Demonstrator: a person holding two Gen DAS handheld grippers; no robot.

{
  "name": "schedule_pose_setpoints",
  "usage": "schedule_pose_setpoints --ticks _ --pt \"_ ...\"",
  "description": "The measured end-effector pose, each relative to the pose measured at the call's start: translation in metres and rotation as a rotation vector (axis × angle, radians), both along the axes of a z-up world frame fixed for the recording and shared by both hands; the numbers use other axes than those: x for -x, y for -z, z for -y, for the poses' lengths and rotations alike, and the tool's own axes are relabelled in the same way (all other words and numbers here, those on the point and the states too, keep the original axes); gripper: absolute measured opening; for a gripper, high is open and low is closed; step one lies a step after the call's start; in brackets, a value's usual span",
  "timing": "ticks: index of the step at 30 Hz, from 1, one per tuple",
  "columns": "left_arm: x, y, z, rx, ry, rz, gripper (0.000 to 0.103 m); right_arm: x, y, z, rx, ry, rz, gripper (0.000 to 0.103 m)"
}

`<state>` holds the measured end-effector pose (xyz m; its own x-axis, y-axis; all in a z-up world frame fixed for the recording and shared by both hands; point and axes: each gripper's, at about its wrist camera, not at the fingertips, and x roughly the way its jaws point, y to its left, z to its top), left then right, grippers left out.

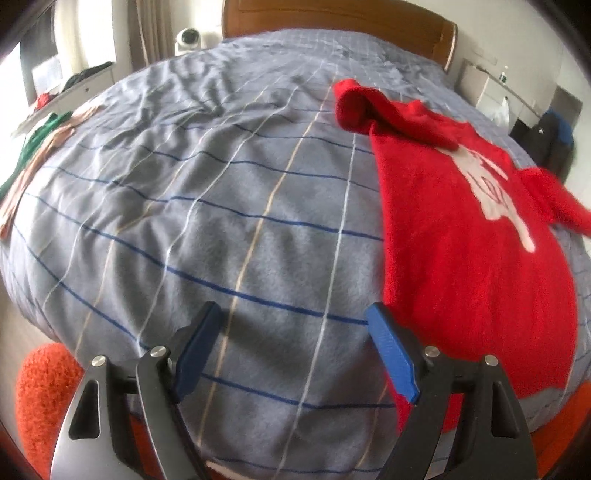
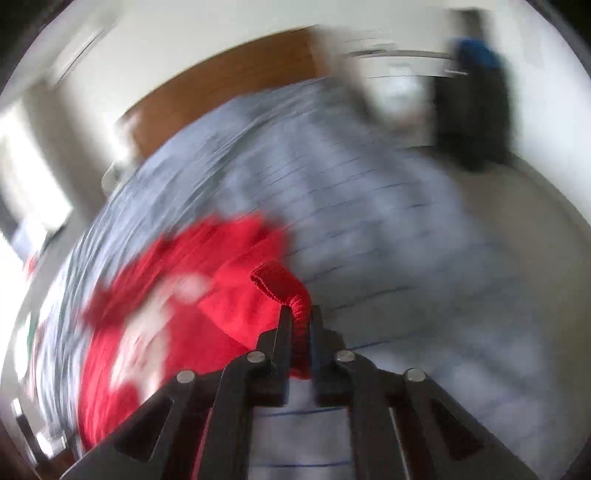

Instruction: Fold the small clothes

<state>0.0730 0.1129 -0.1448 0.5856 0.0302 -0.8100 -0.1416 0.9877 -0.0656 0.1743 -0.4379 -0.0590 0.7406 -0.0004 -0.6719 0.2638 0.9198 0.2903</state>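
Note:
A small red sweater [image 1: 461, 236] with a white print lies spread on the right side of the blue-grey checked bed cover [image 1: 221, 221]. One sleeve is bunched at its far end and the other trails off to the right. My left gripper [image 1: 295, 314] hovers open over bare cover just left of the sweater's near hem, nothing between its blue pads. In the blurred right wrist view, my right gripper [image 2: 301, 314] is shut on a ribbed red cuff [image 2: 284, 286] of the sweater [image 2: 177, 295], which stretches away to its left.
Green and beige clothes [image 1: 40, 147] lie at the bed's far left edge. A wooden headboard [image 1: 332, 22] closes the far end. An orange fuzzy stool or cushion [image 1: 40, 391] sits below the near left edge. A dark bag [image 1: 554, 144] stands at the right.

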Motion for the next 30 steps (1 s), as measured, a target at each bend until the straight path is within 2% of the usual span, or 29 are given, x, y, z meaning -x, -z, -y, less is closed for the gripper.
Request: schedule_pose_setpoints --ticks 3,9,16,19,20,22,24,27,28,30 --pt "-0.001 0.003 0.005 -0.036 0.003 0.001 0.083 0.021 0.002 0.059 -0.041 0.147 -0.010 0.008" --pt "-0.001 0.005 0.008 -0.075 -0.001 0.004 0.083 0.047 0.035 0.120 -0.192 0.295 -0.017 0.008" --pt "-0.001 0.007 0.011 -0.114 0.006 0.005 0.083 0.052 0.092 0.138 -0.248 0.348 -0.139 0.008" --pt "0.000 0.006 0.009 -0.115 0.006 0.003 0.084 0.058 0.095 0.144 -0.249 0.357 -0.142 0.010" --pt "0.000 0.007 0.010 -0.113 0.003 0.002 0.085 0.061 0.091 0.146 -0.238 0.382 -0.138 0.017" --pt "0.000 0.007 0.009 -0.109 -0.001 0.001 0.086 0.069 0.079 0.149 -0.207 0.430 -0.119 0.021" --pt "0.000 0.007 0.009 -0.114 -0.001 0.001 0.086 0.074 0.063 0.145 -0.199 0.400 -0.055 0.021" --pt "0.000 0.004 0.012 -0.130 0.011 -0.004 0.086 0.066 0.043 0.123 -0.206 0.233 0.021 0.021" --pt "0.000 -0.001 0.014 -0.129 0.026 -0.005 0.086 0.060 0.043 0.115 -0.206 0.186 0.020 0.024" --pt "0.000 -0.010 0.017 -0.130 0.046 0.000 0.086 0.053 0.055 0.102 -0.197 0.143 -0.015 0.036"
